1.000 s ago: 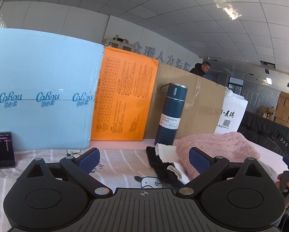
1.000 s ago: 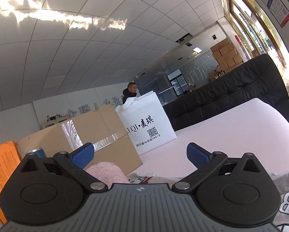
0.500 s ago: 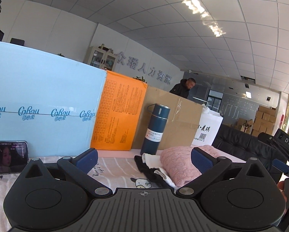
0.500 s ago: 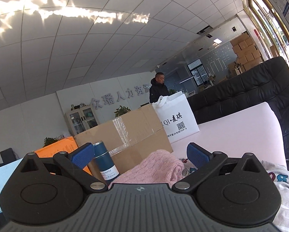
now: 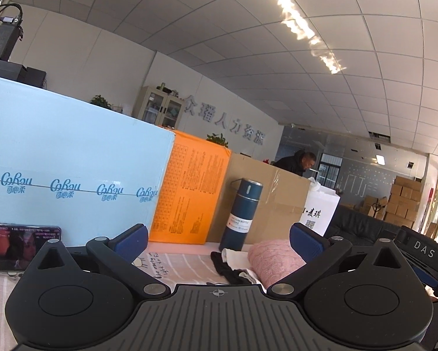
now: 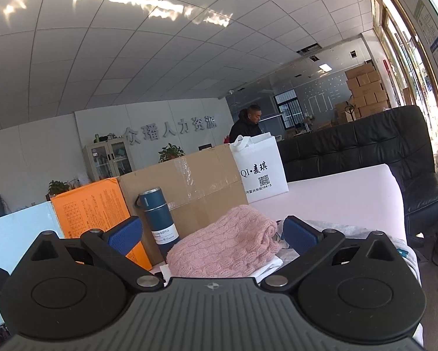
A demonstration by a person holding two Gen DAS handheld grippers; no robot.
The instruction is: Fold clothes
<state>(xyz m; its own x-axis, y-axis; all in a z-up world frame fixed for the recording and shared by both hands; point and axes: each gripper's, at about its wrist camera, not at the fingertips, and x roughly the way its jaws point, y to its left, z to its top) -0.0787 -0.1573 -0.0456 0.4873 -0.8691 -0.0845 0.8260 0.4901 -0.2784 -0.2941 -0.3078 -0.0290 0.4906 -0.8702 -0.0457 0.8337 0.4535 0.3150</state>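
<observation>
A pink-topped table [image 6: 336, 196] stands in an office with a tiled ceiling, grey lettering on the back wall, a black sofa [image 6: 365, 146] and stacked cartons [image 6: 362, 93] by the windows; a striped cartoon-print cloth [image 5: 178, 266] covers the near part of the table. Along its far edge stand a light blue box [image 5: 72, 175], an orange box [image 5: 192, 193], a taped cardboard box [image 6: 195, 181] and a white shopping bag [image 6: 262, 169], with a dark blue vacuum bottle [image 5: 242, 213] upright in front of the cardboard. A phone [image 5: 20, 245] leans against the blue box, and a person in dark clothes [image 6: 248, 122] stands behind the boxes. Compared with a second ago, both cameras sit higher and see more of the room, and the right view has swung left to take in the bottle. The boxes are closed, and what the bag holds is hidden. The folded pink knitted sweater [image 6: 227, 245] lies on white and black garments [image 5: 233, 266] near the bottle. The left gripper [image 5: 217, 238] and right gripper [image 6: 211, 232] are both spread wide, holding nothing.
</observation>
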